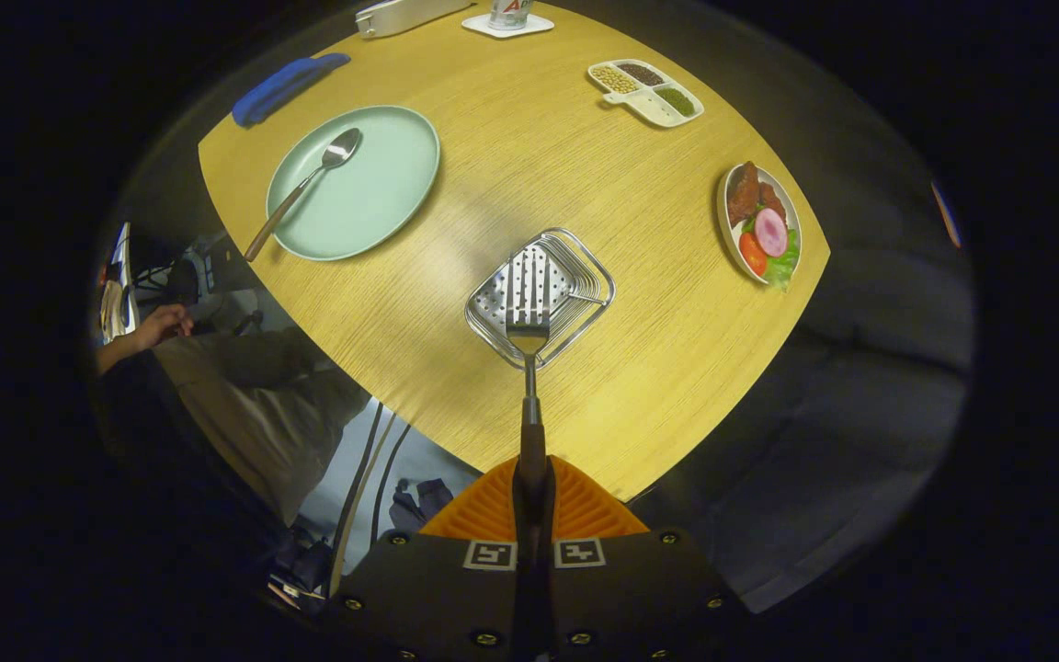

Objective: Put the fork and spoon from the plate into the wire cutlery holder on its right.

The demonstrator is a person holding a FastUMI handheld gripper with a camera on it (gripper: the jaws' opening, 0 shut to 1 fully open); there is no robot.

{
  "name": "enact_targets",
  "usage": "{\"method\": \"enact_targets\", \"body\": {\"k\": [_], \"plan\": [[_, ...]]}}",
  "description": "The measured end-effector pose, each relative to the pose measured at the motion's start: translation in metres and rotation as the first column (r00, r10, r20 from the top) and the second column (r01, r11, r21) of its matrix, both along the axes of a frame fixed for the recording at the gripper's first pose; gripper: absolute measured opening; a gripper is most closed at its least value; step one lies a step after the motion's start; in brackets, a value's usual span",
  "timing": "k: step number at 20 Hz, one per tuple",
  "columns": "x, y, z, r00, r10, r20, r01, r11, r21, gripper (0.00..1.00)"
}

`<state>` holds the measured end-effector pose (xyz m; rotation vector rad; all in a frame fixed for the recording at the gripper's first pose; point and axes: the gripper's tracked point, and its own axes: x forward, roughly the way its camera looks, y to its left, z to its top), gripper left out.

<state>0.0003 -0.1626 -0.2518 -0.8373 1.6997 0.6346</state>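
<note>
My gripper point(531, 501) is shut on the dark handle of a fork point(528, 317), whose steel tines point away from me and hang over the wire cutlery holder point(575, 267) on the wooden table. The holder is a square steel basket with a perforated floor, seen from above. Left of it and farther off sits a pale green plate point(382, 184). A spoon point(304, 188) lies on the plate, bowl up on the plate and its dark handle sticking out over the plate's near-left rim.
A white dish of food point(762, 225) stands right of the holder near the table edge. A divided dish of beans point(647, 90), a coaster with a can point(508, 20), a blue object point(286, 85) and a white case point(405, 14) line the far side. A seated person's hand point(162, 324) is at the left.
</note>
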Motion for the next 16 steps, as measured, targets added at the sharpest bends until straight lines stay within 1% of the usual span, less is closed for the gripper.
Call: {"method": "enact_targets", "body": {"k": [4,8,10,11,12,15,16], "plan": [[0.002,-0.004,-0.011,0.999,-0.006,-0.053,0.004,0.999,-0.04,0.01],[0.018,-0.012,-0.023,0.995,-0.007,-0.102,-0.003,0.995,-0.102,0.01],[0.02,-0.01,-0.034,0.988,-0.009,-0.156,-0.011,0.992,-0.129,0.01],[0.023,-0.01,-0.04,0.986,-0.002,-0.169,-0.024,0.989,-0.147,0.04],[0.031,-0.009,-0.046,0.986,0.014,-0.167,-0.041,0.987,-0.158,0.04],[0.039,0.004,-0.065,0.984,-0.005,-0.179,-0.025,0.986,-0.164,0.04],[0.041,0.008,-0.068,0.982,0.0,-0.189,-0.032,0.985,-0.168,0.04]]}}
